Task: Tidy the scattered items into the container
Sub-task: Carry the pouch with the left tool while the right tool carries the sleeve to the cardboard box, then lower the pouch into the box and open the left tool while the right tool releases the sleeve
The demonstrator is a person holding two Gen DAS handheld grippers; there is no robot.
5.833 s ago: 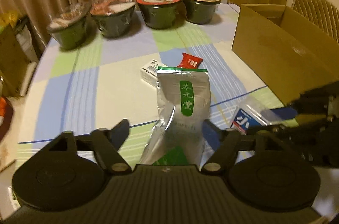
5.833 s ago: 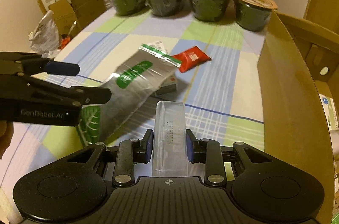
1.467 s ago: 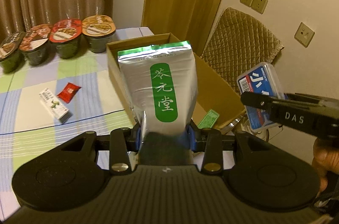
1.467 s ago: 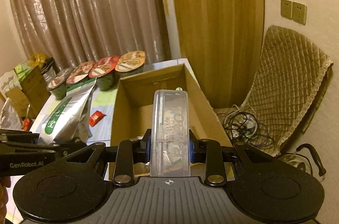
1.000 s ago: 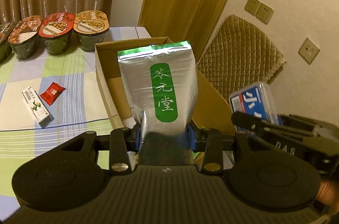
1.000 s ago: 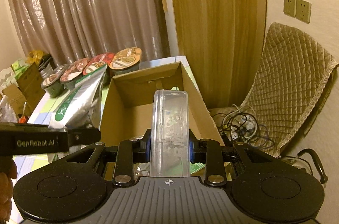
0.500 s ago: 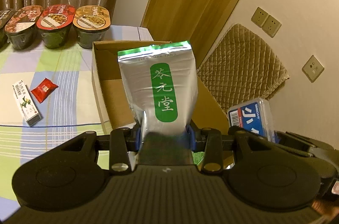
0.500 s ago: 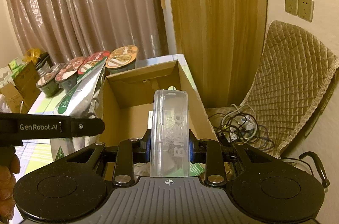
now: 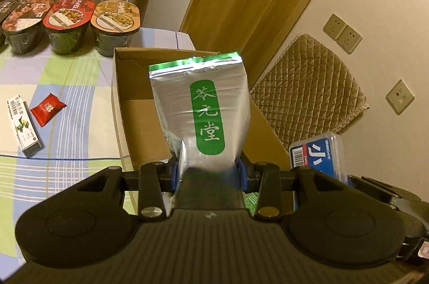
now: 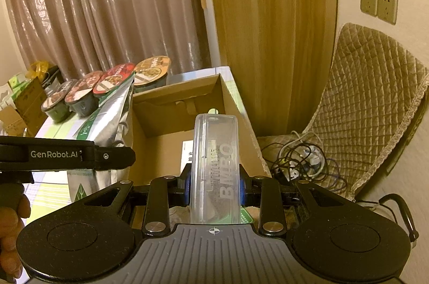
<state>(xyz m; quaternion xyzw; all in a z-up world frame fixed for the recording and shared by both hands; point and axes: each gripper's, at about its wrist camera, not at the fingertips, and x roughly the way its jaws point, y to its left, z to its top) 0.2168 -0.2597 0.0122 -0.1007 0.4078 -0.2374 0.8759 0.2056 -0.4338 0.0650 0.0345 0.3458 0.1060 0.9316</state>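
My left gripper is shut on a silver foil pouch with a green label, held upright over the open cardboard box. The pouch also shows at the left of the right wrist view. My right gripper is shut on a clear plastic case, held above the same cardboard box. That case, with its blue label, shows at the right of the left wrist view. On the tablecloth left of the box lie a red snack packet and a white carton. Papers lie on the box floor.
Several sealed noodle bowls stand in a row at the table's far edge. A quilted chair stands right of the box, with tangled cables on the floor beside it. A person's hand holds the left gripper. Curtains and a wooden door lie behind.
Both grippers have carried their items from the table up over the box. In the last second they have edged further over its opening, with both holds unchanged.
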